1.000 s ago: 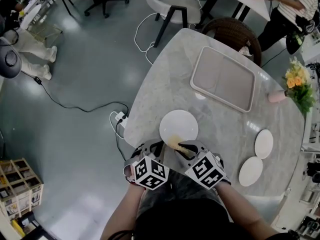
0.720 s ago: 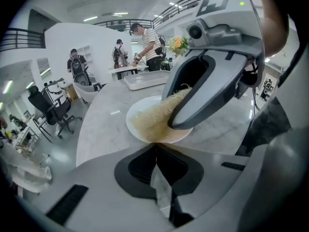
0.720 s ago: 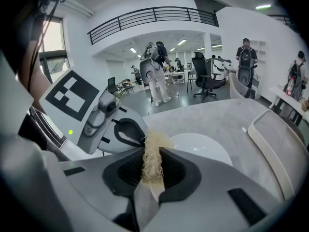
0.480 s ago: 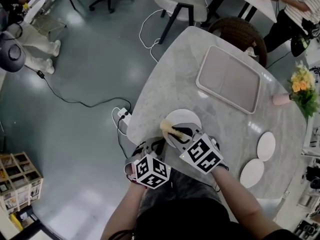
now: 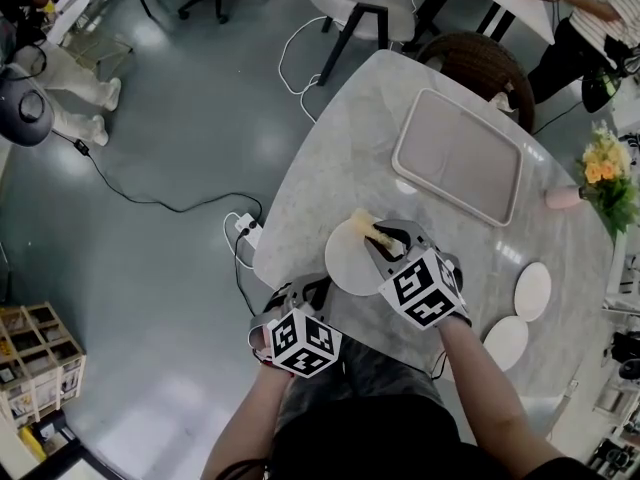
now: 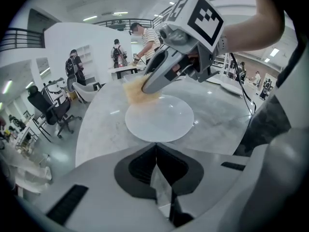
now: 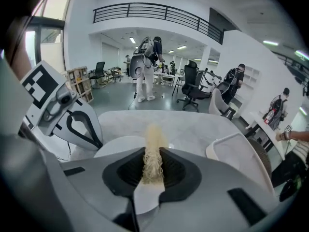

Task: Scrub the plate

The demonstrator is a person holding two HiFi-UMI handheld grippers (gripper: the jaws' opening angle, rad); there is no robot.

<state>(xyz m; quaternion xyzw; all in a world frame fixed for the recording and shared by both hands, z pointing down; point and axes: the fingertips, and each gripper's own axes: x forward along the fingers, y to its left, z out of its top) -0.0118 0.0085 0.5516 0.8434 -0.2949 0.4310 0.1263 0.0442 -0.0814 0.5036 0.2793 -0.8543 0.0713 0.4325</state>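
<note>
A round white plate lies near the marble table's near-left edge. My left gripper is shut on the plate's near rim; in the left gripper view the plate runs from its jaws outward. My right gripper is shut on a yellowish fibrous scrubber and presses it on the plate's far side. The left gripper view shows that scrubber at the plate's far left rim. From the right gripper view, the scrubber sticks out between the jaws over the plate.
A large beige tray lies farther back on the table. Two small white plates sit at the right. Flowers stand at the far right. Chairs and floor cables surround the table.
My right gripper has carried the scrubber from the plate's near edge, across its left side, to its far side. The left gripper has stayed at the near rim.
</note>
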